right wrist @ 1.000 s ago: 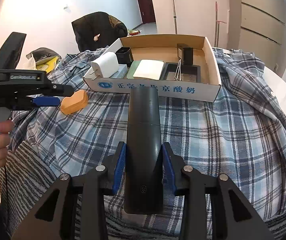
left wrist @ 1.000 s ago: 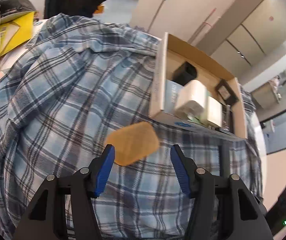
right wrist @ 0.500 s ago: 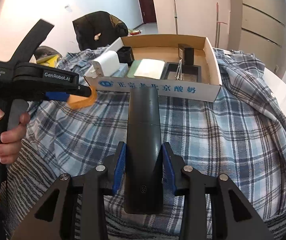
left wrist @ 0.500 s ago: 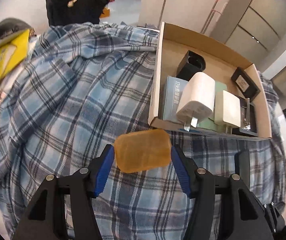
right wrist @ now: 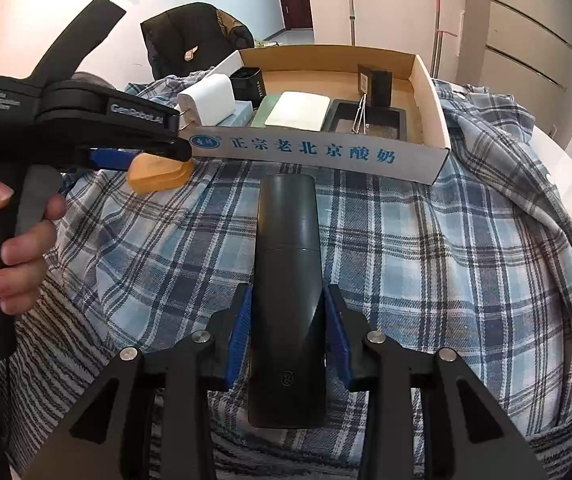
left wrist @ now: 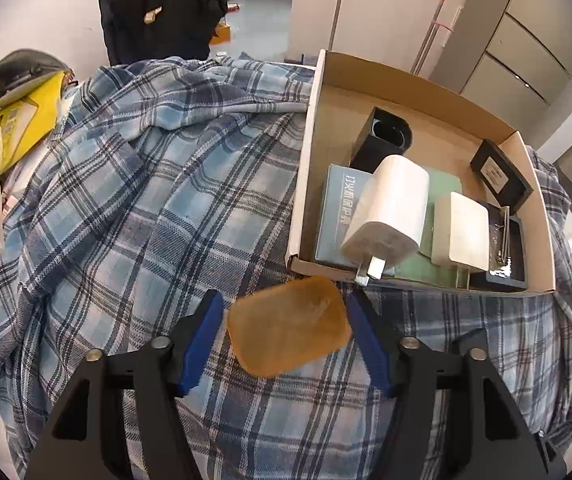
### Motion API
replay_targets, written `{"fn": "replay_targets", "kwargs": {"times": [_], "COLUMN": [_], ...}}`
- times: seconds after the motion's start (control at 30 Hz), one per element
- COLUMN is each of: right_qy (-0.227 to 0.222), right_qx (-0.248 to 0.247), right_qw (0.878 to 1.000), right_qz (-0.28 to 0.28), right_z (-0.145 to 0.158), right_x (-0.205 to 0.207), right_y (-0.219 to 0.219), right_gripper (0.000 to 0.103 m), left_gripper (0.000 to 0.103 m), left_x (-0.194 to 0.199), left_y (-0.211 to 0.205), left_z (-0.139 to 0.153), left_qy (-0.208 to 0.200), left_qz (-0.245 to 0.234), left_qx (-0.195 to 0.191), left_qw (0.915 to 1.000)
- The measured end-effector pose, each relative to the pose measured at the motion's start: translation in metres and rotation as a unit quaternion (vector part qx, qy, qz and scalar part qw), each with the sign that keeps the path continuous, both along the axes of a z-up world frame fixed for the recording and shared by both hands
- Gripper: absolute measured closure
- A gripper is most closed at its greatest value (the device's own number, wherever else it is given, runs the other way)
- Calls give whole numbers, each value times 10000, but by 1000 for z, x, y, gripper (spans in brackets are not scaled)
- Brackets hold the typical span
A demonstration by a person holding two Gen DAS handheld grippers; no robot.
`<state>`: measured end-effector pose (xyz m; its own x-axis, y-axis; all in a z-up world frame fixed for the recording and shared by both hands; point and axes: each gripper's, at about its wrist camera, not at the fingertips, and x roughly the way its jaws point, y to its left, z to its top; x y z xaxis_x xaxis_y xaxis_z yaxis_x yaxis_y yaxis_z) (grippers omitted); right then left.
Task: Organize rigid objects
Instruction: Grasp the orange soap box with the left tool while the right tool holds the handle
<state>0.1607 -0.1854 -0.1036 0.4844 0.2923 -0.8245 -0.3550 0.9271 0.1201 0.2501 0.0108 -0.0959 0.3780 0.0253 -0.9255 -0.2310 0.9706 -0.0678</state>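
An orange soap-like block (left wrist: 289, 325) lies on the plaid cloth just in front of the cardboard box (left wrist: 301, 184). My left gripper (left wrist: 283, 334) is open with its blue fingers on either side of the block, not clamping it. The block (right wrist: 159, 173) and the left gripper (right wrist: 141, 158) also show in the right wrist view. My right gripper (right wrist: 288, 332) is shut on a black cylinder (right wrist: 286, 280) and holds it low over the cloth, pointing at the box (right wrist: 326, 154). The box holds a white charger (left wrist: 390, 208), a white block (left wrist: 462, 232) and black items.
A blue plaid cloth (left wrist: 145, 200) covers the table. A black jacket on a chair (left wrist: 157, 12) stands behind. A yellow bag (left wrist: 25, 120) and a white plastic bag lie at the far left. The bare white table edge (right wrist: 566, 168) shows at the right.
My left gripper has moved forward and down, so the orange block now sits between its open fingers close to the box. My right gripper has stayed still with the black cylinder.
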Motion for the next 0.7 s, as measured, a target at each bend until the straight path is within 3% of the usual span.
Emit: {"fn": "replay_targets", "kwargs": {"times": [0.3, 0.47, 0.57, 0.7], "right_qy": [20, 30, 43, 39], "right_qx": [11, 19, 47, 88], "right_qw": [10000, 10000, 10000, 10000], "right_qz": [17, 19, 12, 2], "right_z": [0, -1, -1, -1], "right_x": [0, 1, 2, 1], "right_y": [1, 1, -1, -2], "right_gripper": [68, 68, 68, 68], "left_gripper": [29, 57, 68, 78], "left_x": [0, -8, -12, -23], "left_y": [-11, -15, -12, -15], "left_z": [-2, 10, 20, 35], "left_qy": [-62, -257, -299, -465], "left_qz": [-253, -493, -497, -596], "left_qx": [360, 183, 7, 199], "left_qw": [9990, 9983, 9983, 9969]}}
